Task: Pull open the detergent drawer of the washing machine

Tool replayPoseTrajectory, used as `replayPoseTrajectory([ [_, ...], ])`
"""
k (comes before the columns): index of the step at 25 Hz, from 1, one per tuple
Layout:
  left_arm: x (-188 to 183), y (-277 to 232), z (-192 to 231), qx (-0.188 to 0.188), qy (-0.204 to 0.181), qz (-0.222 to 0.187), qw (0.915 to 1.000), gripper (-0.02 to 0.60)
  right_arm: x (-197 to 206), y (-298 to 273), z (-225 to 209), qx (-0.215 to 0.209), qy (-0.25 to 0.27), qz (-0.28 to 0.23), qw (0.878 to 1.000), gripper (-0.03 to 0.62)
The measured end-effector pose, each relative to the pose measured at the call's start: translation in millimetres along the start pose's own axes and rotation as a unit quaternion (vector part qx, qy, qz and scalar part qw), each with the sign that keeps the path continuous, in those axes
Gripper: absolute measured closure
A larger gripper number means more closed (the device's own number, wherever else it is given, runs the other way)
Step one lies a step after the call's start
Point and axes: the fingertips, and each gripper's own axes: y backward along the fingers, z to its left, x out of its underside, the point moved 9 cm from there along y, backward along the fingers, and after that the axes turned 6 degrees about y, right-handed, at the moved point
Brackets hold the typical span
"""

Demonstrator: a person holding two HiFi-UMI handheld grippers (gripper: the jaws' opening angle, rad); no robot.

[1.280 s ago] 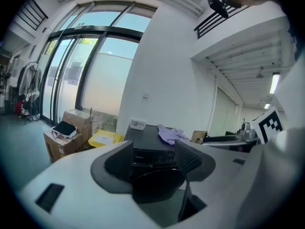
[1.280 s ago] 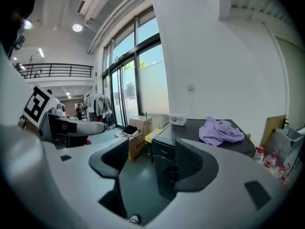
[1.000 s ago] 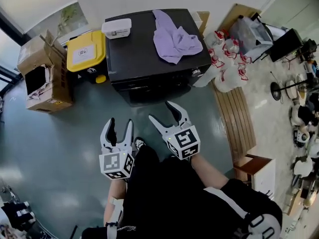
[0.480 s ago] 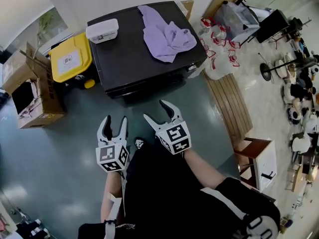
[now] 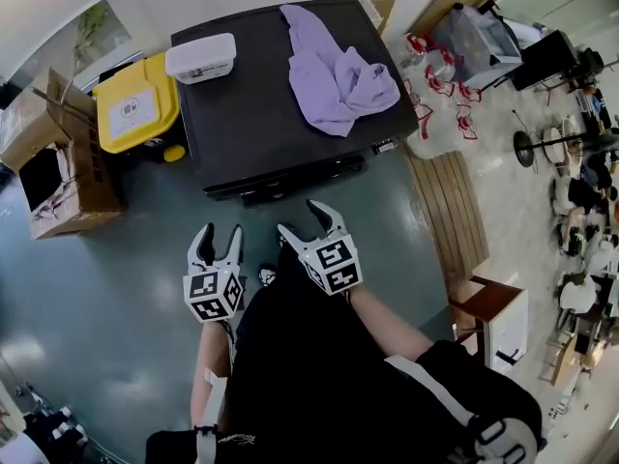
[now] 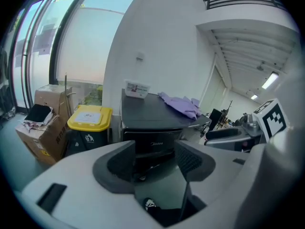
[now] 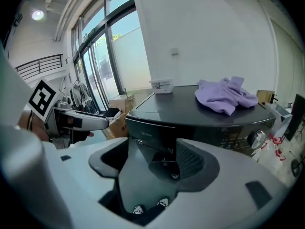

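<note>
The black washing machine (image 5: 261,95) stands ahead of me, its front panel facing my grippers. The detergent drawer (image 7: 147,138), with a small logo on it, sits shut at the panel's left, and a round knob (image 7: 258,138) is at the right. My left gripper (image 5: 219,240) is open and empty, a short way in front of the machine's lower front. My right gripper (image 5: 303,220) is also open and empty, beside the left one and slightly nearer the machine. The left gripper view shows the drawer front (image 6: 152,144) between my left gripper's (image 6: 155,159) jaws, at a distance.
A lavender cloth (image 5: 338,66) and a white lidded box (image 5: 200,57) lie on the machine's top. A yellow-lidded bin (image 5: 135,114) and cardboard boxes (image 5: 53,162) stand to its left. White bags (image 5: 450,104), wooden slats (image 5: 450,220) and clutter lie to the right.
The head view has shifted a little over the machine. Both grippers stay open in front of it, close together, with the left one drawn slightly nearer the machine.
</note>
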Motion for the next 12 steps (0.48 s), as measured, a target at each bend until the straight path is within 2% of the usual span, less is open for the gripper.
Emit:
replayPoseTrajectory([
  [3,3,-21,6,-0.006,0.004,0.024,0.9997,0.321,2,-20,-5,-0.013,-0.003,0.013,1.000,0.278],
  [8,3,-46,22,-0.019,0.025,0.021,0.9993,0.321,11,-47,-20,-0.028,-0.013,0.033,0.999,0.278],
  [12,4,-59,35,-0.019,0.011,0.033,0.9992,0.321,13,-64,-29,-0.036,-0.015,0.045,0.998,0.278],
])
